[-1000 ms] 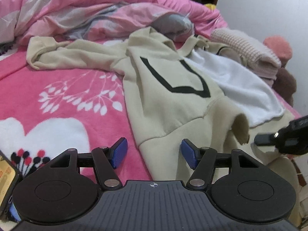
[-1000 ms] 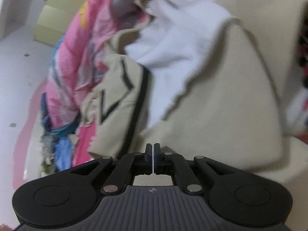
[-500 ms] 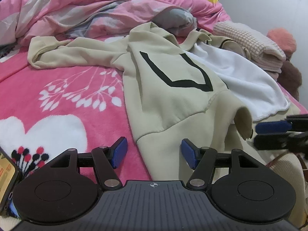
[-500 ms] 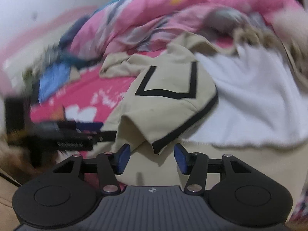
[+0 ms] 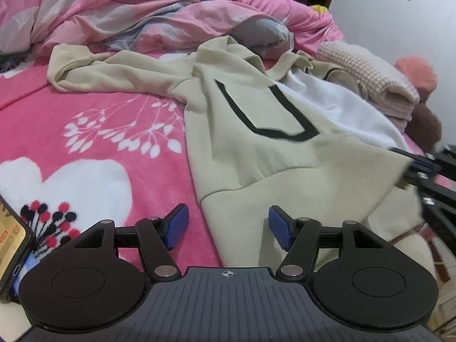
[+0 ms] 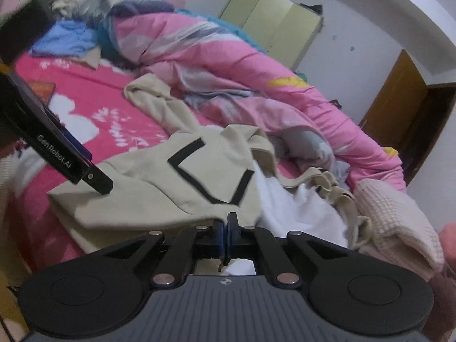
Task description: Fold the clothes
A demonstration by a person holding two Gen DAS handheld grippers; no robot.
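Note:
A beige hoodie (image 5: 256,154) with a black-outlined pocket lies spread on the pink bedspread (image 5: 94,131); it shows again in the right wrist view (image 6: 142,188). My left gripper (image 5: 228,228) stands open low over the hoodie's bottom hem, whose corner lies between the blue pads (image 5: 176,226) untouched. At the right edge my right gripper (image 5: 413,168) is shut on the hoodie's side edge and holds the cloth stretched. In the right wrist view the right gripper (image 6: 225,223) has its fingers together with beige cloth at the tips. A left finger (image 6: 97,181) pokes in from the left.
A white garment (image 5: 350,108) lies under the hoodie's right side. Folded cream knitwear (image 5: 370,77) and a brown and pink plush thing (image 5: 421,108) sit at the far right. A rumpled pink duvet (image 5: 142,8) fills the back. A phone (image 5: 14,242) lies at the left edge.
The right gripper opened, rolled upright and shut again on the hoodie's right edge, which now looks pulled flat. The left gripper stayed in place, open.

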